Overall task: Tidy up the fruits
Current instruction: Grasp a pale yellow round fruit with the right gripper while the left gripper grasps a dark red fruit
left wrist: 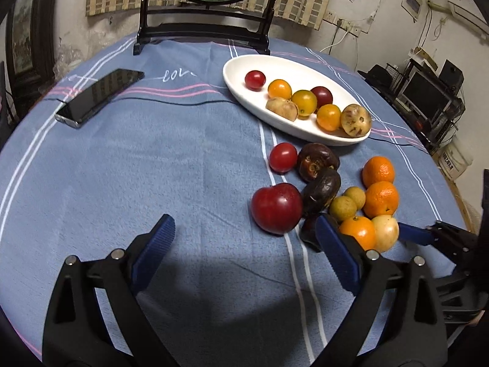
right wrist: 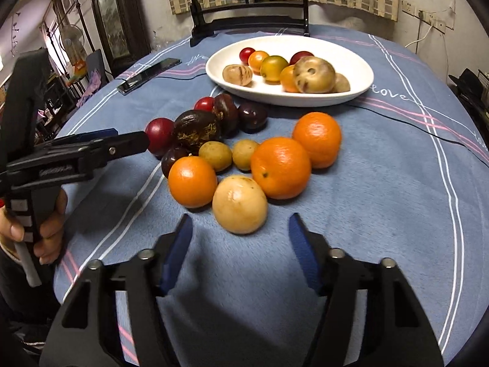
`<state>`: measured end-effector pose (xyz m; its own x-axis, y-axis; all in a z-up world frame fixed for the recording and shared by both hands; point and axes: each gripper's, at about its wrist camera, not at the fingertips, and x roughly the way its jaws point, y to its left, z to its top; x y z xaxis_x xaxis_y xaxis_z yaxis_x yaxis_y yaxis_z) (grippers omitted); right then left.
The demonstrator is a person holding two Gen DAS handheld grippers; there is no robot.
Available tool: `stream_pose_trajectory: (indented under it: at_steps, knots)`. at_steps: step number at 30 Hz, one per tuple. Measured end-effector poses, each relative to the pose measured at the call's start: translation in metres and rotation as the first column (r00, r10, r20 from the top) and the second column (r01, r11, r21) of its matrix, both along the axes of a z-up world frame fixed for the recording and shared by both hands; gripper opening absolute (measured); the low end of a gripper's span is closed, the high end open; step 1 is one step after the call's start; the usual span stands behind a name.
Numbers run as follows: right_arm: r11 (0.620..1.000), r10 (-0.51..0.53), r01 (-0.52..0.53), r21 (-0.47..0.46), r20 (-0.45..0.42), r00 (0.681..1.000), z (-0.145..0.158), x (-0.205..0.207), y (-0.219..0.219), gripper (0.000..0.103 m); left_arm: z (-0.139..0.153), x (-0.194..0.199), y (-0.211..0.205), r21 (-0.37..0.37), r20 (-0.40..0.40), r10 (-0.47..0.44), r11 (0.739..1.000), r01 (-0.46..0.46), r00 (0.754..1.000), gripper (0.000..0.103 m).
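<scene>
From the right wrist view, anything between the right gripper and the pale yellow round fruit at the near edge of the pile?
Nothing visible. The right gripper, jaws open, points at the pale yellow round fruit with only bare blue tablecloth between. An orange mandarin flanks the fruit on the left, another sits behind it to the right.

My left black two-finger gripper with blue ribbed pads (left wrist: 244,238) points steeply down, its jaws spread wide with nothing between them. My right black gripper with blue pads (right wrist: 241,235) also tilts downward, its jaws parted more narrowly and gripping nothing. My left hand (right wrist: 45,229) is wrapped around the left gripper's handle, a dark sleeve at the wrist.
</scene>
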<state>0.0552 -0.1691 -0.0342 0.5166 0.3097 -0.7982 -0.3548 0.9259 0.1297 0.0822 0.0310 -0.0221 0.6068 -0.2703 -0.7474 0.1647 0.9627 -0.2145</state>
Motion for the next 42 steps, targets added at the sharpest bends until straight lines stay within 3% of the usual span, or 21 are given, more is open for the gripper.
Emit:
stream_pose_trajectory:
  at_steps: [1, 5, 11, 18, 28, 30, 34, 39, 42]
  knots:
    - [1.000, 0.000, 0.000, -0.005, -0.009, 1.000, -0.002, 0.003, 0.003, 0.046, -0.001, 0.000, 0.000, -0.005, -0.003, -0.005, 1.000, 0.005, 1.000, 0.095]
    - [1.000, -0.013, 0.013, -0.017, 0.014, 1.000, -0.004, 0.007, 0.011, 0.039, -0.003, 0.001, 0.001, -0.022, -0.012, -0.008, 1.000, 0.008, 1.000, 0.095]
    - [0.999, -0.001, 0.001, 0.034, 0.017, 1.000, -0.002, 0.000, 0.003, 0.039, -0.006, 0.005, 0.004, -0.044, -0.038, 0.007, 0.999, -0.009, 0.999, 0.095]
    - [0.995, -0.020, 0.018, 0.102, 0.013, 1.000, 0.000, -0.008, -0.019, 0.039, -0.011, 0.012, -0.001, -0.007, -0.076, 0.015, 1.000, -0.016, 0.997, 0.095]
    - [0.991, 0.006, -0.007, 0.131, 0.013, 1.000, -0.001, -0.009, -0.017, 0.039, -0.005, 0.025, -0.019, 0.057, -0.040, -0.004, 0.998, 0.006, 0.999, 0.094]
    - [0.990, 0.007, -0.009, 0.138, 0.012, 1.000, -0.001, -0.010, -0.018, 0.039, -0.006, 0.032, -0.022, 0.024, -0.060, -0.033, 0.999, 0.034, 0.998, 0.088]
    - [0.988, 0.012, -0.014, 0.151, 0.010, 1.000, -0.001, -0.009, -0.019, 0.039, -0.008, 0.039, -0.016, -0.122, -0.123, -0.078, 0.991, 0.063, 0.989, 0.045]
    - [0.987, 0.018, -0.020, 0.159, 0.011, 1.000, -0.001, -0.009, -0.020, 0.039, -0.005, 0.034, -0.018, -0.073, -0.103, -0.084, 0.994, 0.077, 0.991, 0.040]
    - [0.987, 0.019, -0.021, 0.162, 0.011, 1.000, -0.001, -0.009, -0.020, 0.039, -0.004, 0.034, -0.010, -0.086, -0.111, -0.097, 0.992, 0.088, 0.989, 0.041]
